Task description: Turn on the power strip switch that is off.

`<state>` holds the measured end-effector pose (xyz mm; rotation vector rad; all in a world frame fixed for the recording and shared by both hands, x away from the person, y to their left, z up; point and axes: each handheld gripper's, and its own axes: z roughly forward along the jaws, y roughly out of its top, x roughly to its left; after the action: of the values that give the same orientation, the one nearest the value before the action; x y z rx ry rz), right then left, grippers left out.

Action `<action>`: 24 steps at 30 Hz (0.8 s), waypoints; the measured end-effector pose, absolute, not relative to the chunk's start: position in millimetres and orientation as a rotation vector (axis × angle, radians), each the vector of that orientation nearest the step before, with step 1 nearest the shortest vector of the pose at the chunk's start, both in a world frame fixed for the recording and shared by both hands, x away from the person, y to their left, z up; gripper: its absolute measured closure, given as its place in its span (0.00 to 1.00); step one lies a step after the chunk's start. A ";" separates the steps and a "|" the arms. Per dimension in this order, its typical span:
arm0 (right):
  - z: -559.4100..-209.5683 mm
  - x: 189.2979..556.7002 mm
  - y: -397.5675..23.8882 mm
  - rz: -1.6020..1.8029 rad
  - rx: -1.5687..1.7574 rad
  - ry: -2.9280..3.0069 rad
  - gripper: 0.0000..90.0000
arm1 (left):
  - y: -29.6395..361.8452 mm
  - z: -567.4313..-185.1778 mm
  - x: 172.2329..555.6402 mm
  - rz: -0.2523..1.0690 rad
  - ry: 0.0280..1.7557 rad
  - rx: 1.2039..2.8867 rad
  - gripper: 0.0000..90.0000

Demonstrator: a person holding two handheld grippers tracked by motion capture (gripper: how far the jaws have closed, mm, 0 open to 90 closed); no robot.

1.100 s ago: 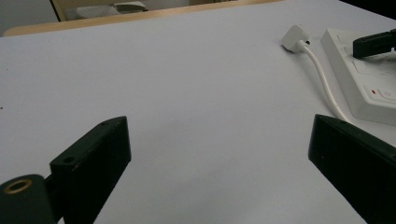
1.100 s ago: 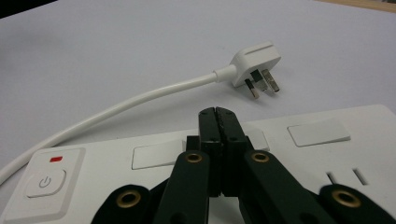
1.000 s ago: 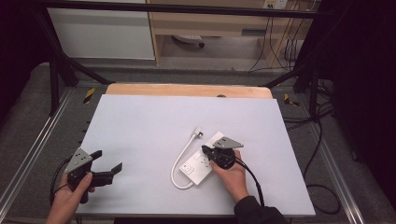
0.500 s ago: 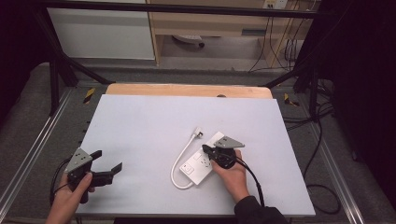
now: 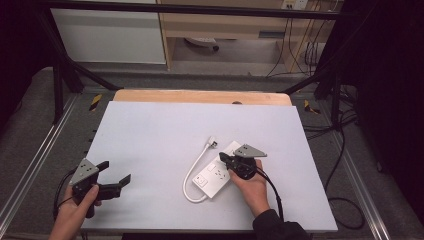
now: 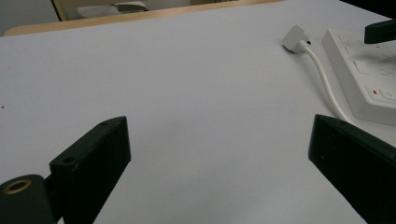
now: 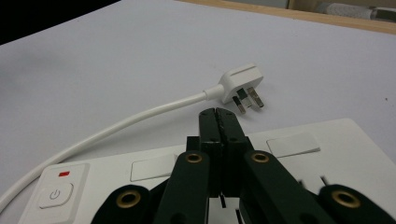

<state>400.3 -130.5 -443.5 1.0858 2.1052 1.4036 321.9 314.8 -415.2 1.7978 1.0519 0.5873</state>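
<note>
While right tool [image 7: 218, 116] overhangs power strip [image 5: 215, 176], plug [image 7: 242, 85] beside

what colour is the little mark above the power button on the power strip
Red: a small red mark above the white power button on the white power strip, clearest in the right gripper view.

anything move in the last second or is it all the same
Nothing visibly changed. The right tool sits shut over the white power strip, the left tool hangs open near the table's left front corner, and the plug with its cable lies as before.
</note>
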 end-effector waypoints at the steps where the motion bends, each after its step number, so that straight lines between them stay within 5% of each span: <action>1: -442.8 400.1 -131.1 1.406 1.088 2.103 1.00 | 314.8 -415.2 321.9 0.589 1.052 1.798 0.06; 24: -430.3 399.0 -152.0 1.446 1.120 2.026 1.00 | 315.3 -415.3 321.7 0.596 1.057 1.798 0.06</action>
<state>399.0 -152.0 -430.3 1.1203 2.0262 1.4458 321.7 315.3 -415.3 1.7985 1.0566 0.5955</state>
